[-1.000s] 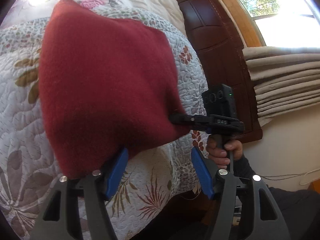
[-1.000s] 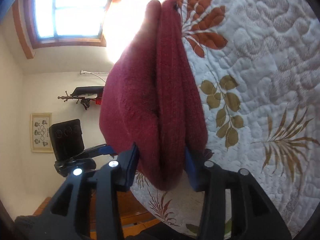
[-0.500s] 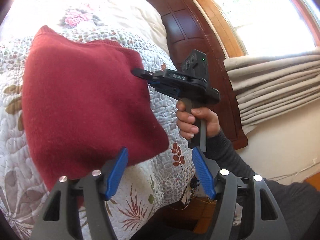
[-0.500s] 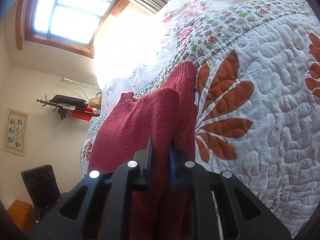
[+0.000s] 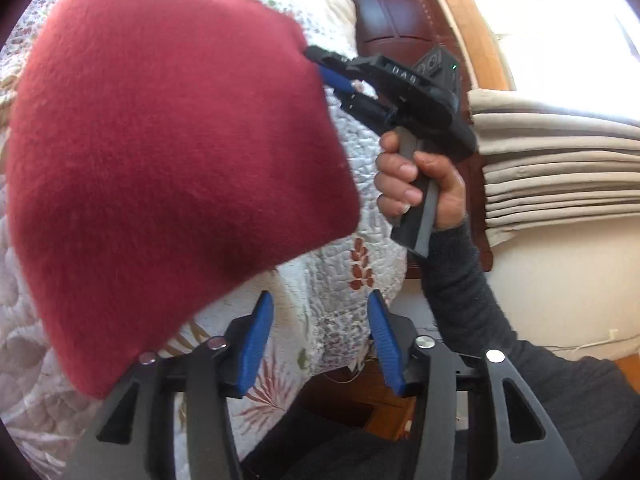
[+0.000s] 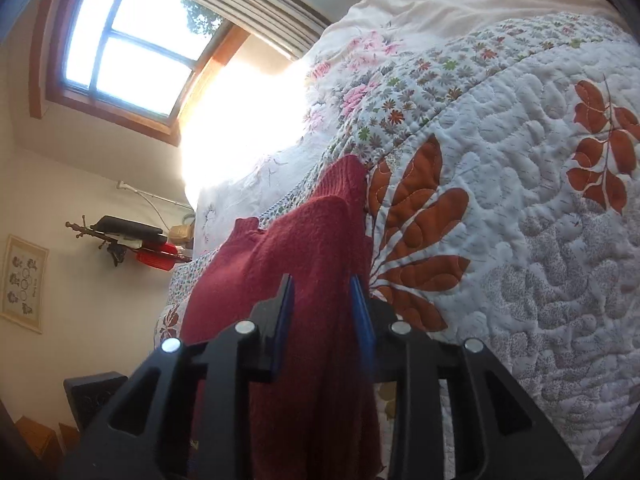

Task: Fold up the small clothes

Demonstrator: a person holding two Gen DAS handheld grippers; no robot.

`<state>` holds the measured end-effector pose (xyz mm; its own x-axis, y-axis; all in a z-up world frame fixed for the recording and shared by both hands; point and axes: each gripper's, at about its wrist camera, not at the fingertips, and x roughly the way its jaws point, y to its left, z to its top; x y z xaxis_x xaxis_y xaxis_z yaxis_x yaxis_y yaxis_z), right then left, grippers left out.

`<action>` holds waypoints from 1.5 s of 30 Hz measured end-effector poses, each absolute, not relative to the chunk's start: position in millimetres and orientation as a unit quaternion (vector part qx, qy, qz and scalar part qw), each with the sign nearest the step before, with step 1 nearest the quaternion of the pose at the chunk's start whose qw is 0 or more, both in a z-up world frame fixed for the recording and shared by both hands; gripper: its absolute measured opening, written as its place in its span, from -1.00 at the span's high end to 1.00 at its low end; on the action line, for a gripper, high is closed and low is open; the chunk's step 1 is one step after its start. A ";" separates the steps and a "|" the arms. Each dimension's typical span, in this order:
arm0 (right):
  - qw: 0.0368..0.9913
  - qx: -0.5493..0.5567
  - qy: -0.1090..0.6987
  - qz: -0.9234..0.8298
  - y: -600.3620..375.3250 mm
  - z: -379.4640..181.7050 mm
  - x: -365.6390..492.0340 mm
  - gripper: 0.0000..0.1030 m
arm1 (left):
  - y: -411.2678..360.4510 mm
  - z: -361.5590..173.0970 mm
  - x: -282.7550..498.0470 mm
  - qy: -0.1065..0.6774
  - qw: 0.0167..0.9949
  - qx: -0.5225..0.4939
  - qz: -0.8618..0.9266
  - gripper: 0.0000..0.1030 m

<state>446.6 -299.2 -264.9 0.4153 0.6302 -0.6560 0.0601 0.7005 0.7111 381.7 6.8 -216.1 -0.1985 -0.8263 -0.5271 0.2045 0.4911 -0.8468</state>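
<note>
The right hand-held gripper (image 6: 322,304) has its blue pads set narrowly on either side of a bunched fold of the dark red knit garment (image 6: 304,264), which fills the gap between them and runs down under the gripper body; in the left wrist view this same gripper (image 5: 326,70) meets the garment's far corner, with a hand (image 5: 420,184) in a dark sleeve (image 5: 460,288) around its handle. The left hand-held gripper (image 5: 320,338) stands wide apart with nothing between its blue pads (image 5: 256,344), the garment's (image 5: 168,152) lower edge just beside its left finger. The garment lies across a quilted bedspread (image 6: 520,208) printed with rust-coloured leaves, on a bed. Beyond it are a dark wooden headboard (image 5: 392,16), folded beige curtains (image 5: 560,168) and a sunlit window (image 6: 124,48).
</note>
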 end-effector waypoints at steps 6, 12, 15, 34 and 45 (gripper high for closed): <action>0.732 0.353 0.536 0.229 -293.6 -253.4 363.3 -0.21 | 61.9 -172.5 407.4 0.553 0.665 -0.306 -0.397 -0.56; 0.698 0.333 0.587 0.239 -265.5 -286.4 343.0 0.85 | 59.6 -229.3 438.5 0.606 0.659 -0.286 -0.341 -0.44; 0.697 0.342 0.585 0.235 -274.6 -282.6 340.3 0.88 | 56.9 -237.2 434.2 0.614 0.660 -0.278 -0.332 -0.19; 0.709 0.353 0.516 0.326 -282.4 -246.1 436.1 0.26 | 0.3 -210.3 406.3 0.608 0.658 -0.206 -0.394 -0.45; 0.659 0.443 0.529 0.298 -331.4 -283.8 488.1 -0.68 | 47.6 -214.1 394.4 0.594 0.636 -0.306 -0.386 -0.64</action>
<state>488.1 -331.4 -283.8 0.2625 0.8618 -0.4341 0.0769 0.4297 0.8997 394.4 47.6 -214.1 -0.0039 -0.8546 -0.5192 0.1269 0.5146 -0.8480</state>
